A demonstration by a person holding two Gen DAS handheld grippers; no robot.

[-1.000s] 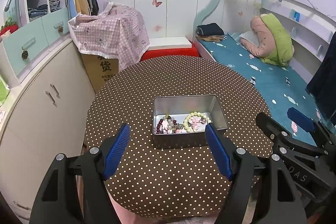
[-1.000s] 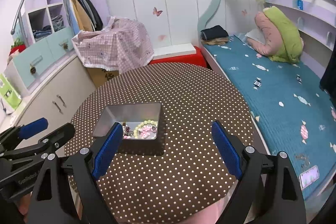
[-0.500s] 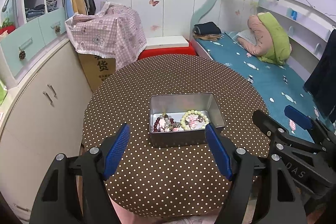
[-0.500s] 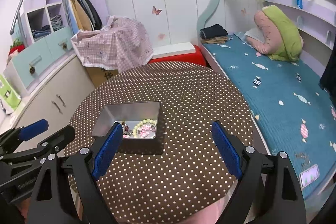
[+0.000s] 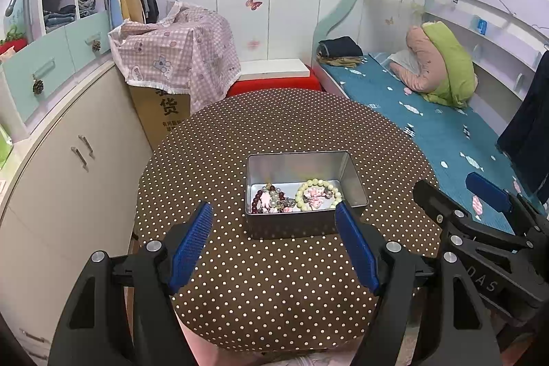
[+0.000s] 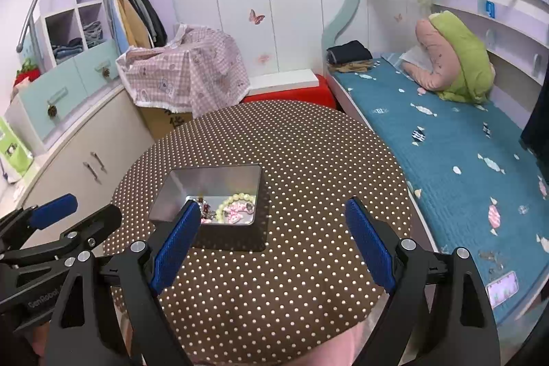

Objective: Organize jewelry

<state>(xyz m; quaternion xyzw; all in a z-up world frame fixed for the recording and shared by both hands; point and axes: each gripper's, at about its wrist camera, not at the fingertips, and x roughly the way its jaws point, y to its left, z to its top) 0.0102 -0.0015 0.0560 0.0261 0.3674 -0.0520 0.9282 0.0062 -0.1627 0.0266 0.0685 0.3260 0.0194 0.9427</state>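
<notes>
Silver tin (image 5: 302,225) sits a little toward the near side of the round table (image 5: 274,290) with its brown dotted cloth, lid off, and all the jewelry I can make out lies inside it: a pale green bead bracelet (image 5: 319,195) at the right end of the floor, a tangle of dark red and mixed beads (image 5: 271,203) to its left. The left gripper (image 5: 273,247) hovers just short of the tin's near wall, jaws spread wide with nothing between them; the right gripper (image 6: 272,244) hangs over bare cloth to the right of the tin, also wide open and empty. Nothing lies loose on the cloth, so the tidying looks close to done, or a lid out of view may be wanted. If a piece needs shifting, I would come down from above, clear of the thin metal walls, and pinch the bracelet across one side of its ring, not the whole hoop, steadying the tin with the other gripper. The tin's long side runs left to right across the left camera's view, mouth facing up; the bracelet lies flat.
</notes>
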